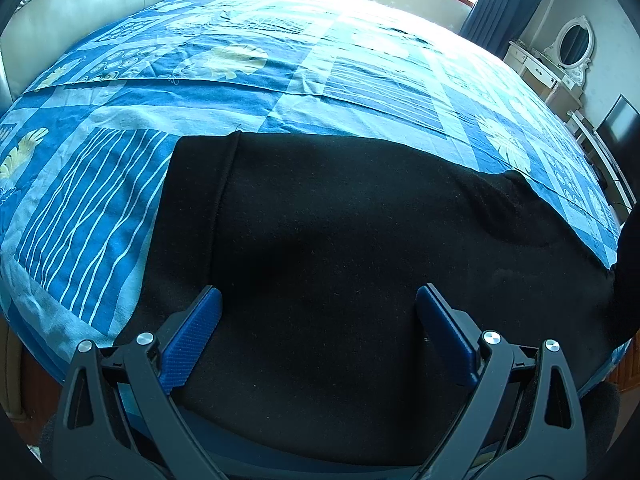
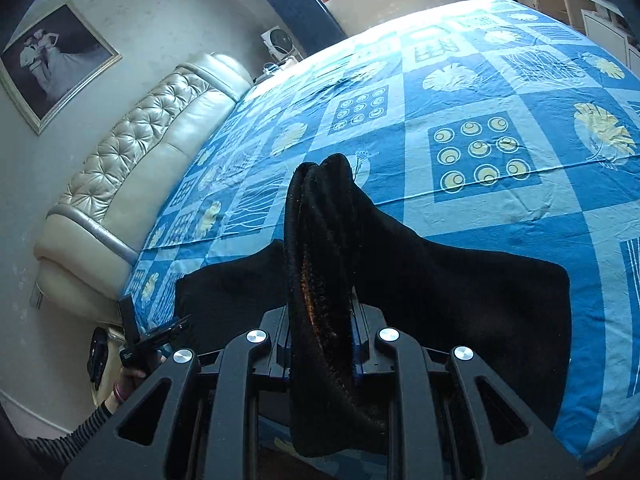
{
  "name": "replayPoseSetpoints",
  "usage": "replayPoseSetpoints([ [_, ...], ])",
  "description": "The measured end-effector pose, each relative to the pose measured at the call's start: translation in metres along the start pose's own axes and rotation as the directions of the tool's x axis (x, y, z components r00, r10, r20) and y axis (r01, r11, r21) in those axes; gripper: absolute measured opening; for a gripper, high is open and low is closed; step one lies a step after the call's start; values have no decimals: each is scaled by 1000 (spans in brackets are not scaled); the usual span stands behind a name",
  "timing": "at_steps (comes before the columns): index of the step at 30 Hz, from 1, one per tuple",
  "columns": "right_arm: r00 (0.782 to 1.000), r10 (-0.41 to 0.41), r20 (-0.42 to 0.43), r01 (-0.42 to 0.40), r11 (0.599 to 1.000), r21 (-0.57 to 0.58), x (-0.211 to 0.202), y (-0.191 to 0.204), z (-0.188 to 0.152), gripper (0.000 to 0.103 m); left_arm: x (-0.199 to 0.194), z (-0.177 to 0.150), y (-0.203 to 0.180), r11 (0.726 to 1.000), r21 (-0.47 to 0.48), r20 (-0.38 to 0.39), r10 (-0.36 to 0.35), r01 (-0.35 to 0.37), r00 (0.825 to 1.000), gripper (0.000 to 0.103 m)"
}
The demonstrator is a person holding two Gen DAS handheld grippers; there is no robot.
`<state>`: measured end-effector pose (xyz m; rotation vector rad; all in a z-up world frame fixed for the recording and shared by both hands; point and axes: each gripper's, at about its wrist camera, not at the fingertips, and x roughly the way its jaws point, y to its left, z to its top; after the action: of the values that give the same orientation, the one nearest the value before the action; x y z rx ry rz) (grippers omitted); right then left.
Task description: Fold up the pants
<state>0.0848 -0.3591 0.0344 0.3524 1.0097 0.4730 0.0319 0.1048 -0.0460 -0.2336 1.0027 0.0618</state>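
Black pants (image 1: pixel 340 220) lie spread on the blue patterned bed cover (image 1: pixel 240 92), with a hemmed edge at the left. My left gripper (image 1: pixel 318 312) is open just above the near part of the pants, its blue fingers (image 1: pixel 192 340) apart and holding nothing. In the right wrist view my right gripper (image 2: pixel 320 320) is shut on a bunched fold of the black pants (image 2: pixel 324 240), which stands up between the jaws and is lifted off the bed; the rest of the fabric drapes down to both sides. The left gripper (image 2: pixel 148 340) shows at the lower left there.
A cream tufted headboard (image 2: pixel 132 168) runs along the bed's left side. A white dresser with an oval mirror (image 1: pixel 572 46) and a dark screen (image 1: pixel 620 128) stand to the right. A window with blue curtains (image 1: pixel 500 0) is at the far end.
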Motion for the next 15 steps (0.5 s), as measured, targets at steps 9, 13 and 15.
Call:
replayPoseSetpoints([
  [9,976,-188,-109,173,976,-135,86,43,-34,21,1,1,0,1000,9,-1,3,-3,1000,97],
  [13,959,-259,-115,234,953,-191,104,56,-43,21,0,1,0,1000,8,0,4,-4,1000,97],
  [15,949,-293,-112,264,938,-223,109,63,-47,21,1,1,0,1000,9,1,6,-6,1000,97],
])
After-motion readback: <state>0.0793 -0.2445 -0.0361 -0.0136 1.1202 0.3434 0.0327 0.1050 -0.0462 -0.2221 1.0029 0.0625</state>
